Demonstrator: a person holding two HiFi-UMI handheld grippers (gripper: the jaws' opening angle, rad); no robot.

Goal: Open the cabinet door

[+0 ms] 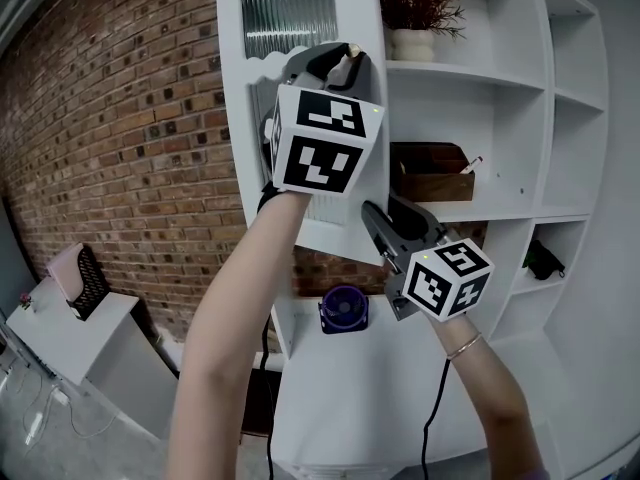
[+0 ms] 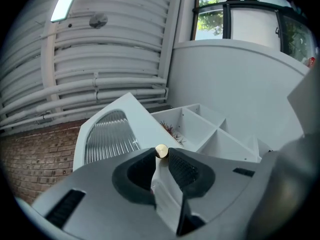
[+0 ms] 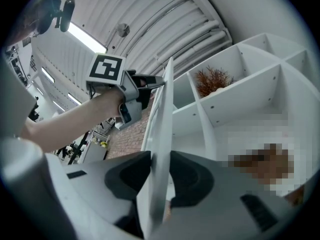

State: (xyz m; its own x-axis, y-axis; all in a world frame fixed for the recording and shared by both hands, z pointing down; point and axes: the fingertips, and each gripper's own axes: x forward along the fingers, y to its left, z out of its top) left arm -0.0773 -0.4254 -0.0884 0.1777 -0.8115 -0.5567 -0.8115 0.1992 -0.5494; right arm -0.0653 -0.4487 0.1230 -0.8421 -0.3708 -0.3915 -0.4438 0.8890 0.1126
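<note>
The white cabinet door (image 1: 337,234) with a ribbed glass pane (image 1: 288,8) stands swung out from the white shelf unit (image 1: 520,138). My left gripper (image 1: 340,63) is up at the door's free edge, shut on its small brass knob (image 2: 161,151), which sits between the fingertips in the left gripper view. Lower down, my right gripper (image 1: 372,218) straddles the same edge. In the right gripper view the door's thin edge (image 3: 162,129) runs between the two pads of my right gripper (image 3: 160,169), and both pads press on it. That view also shows the left gripper (image 3: 142,86) higher on the door.
Inside the shelves are a potted dried plant (image 1: 412,38), a wooden box (image 1: 432,176), a purple round object (image 1: 343,308) and a black item (image 1: 541,260). A brick wall (image 1: 120,148) lies left of the door. A low grey table (image 1: 90,348) stands at the bottom left.
</note>
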